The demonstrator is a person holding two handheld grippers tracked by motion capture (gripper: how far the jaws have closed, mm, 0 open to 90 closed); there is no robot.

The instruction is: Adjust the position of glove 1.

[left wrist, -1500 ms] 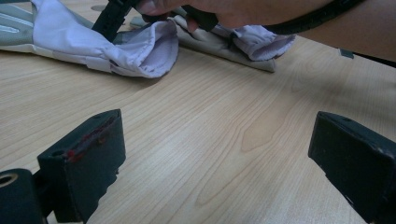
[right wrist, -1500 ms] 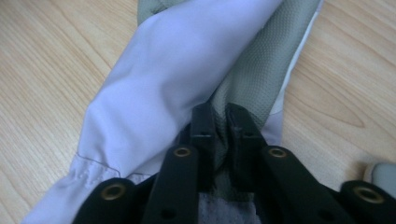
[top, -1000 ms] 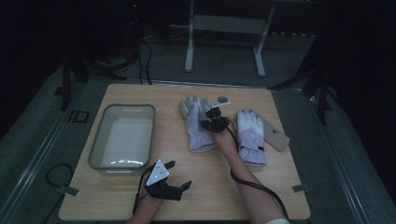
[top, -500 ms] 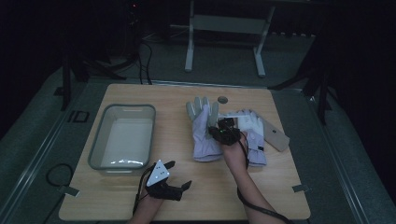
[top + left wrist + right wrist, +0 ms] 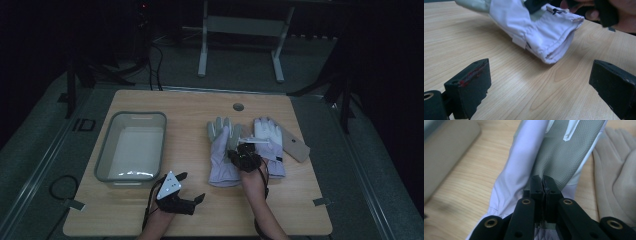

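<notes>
Right gripper has pulled back toward the person since a second ago, dragging the right glove onto the left glove. Its jaws are pinched fully together on the right glove's fabric. Left gripper rests near the tray, jaws wide apart, holding nothing.

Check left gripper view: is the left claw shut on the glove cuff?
No. The left claw stands wide open over bare table, and the white glove cuff lies beyond its tips, untouched.
</notes>
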